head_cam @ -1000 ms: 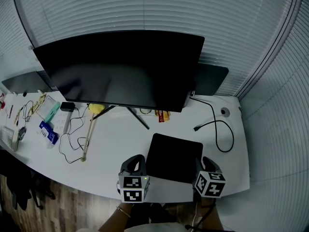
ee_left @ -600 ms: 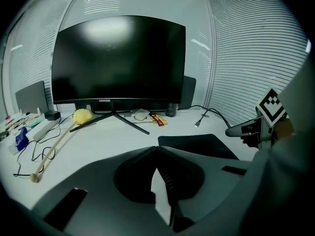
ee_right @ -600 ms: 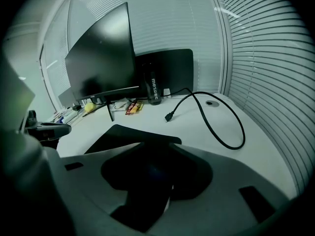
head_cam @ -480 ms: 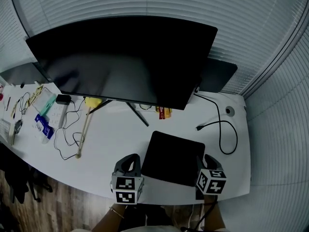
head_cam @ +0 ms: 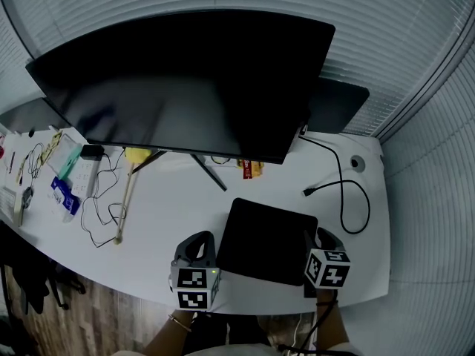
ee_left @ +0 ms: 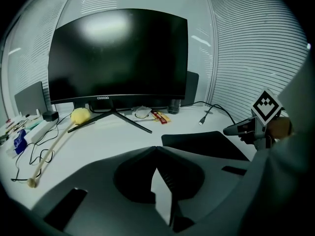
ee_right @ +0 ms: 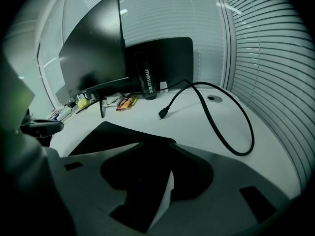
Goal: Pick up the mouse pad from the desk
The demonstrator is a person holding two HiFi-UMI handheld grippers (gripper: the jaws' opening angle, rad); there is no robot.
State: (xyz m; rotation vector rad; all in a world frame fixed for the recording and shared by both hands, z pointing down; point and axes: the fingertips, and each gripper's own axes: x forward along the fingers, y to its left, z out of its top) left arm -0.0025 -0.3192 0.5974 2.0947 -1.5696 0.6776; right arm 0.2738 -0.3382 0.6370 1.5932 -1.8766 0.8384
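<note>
The black mouse pad (head_cam: 267,239) lies flat on the white desk (head_cam: 178,206), near its front edge. My left gripper (head_cam: 196,249) hovers just off the pad's left edge, fingertips meeting, nothing in them; the left gripper view shows the pad (ee_left: 204,144) ahead to the right. My right gripper (head_cam: 318,242) sits at the pad's right edge. Its jaws are opening, and in the right gripper view the pad's (ee_right: 110,136) near corner lies at the gap between the tips (ee_right: 156,144), with no pad pressing on it.
A large dark monitor (head_cam: 185,80) stands behind the pad on thin legs. A loose black cable (head_cam: 349,199) loops to the right. Snack packets (head_cam: 251,169), a black bottle (ee_right: 149,80), a wooden stick (head_cam: 125,202) and small items (head_cam: 67,176) lie further back and left.
The right gripper has sunk a little toward the pad's right edge. The left gripper stays where it was. The head view has shifted slightly.
</note>
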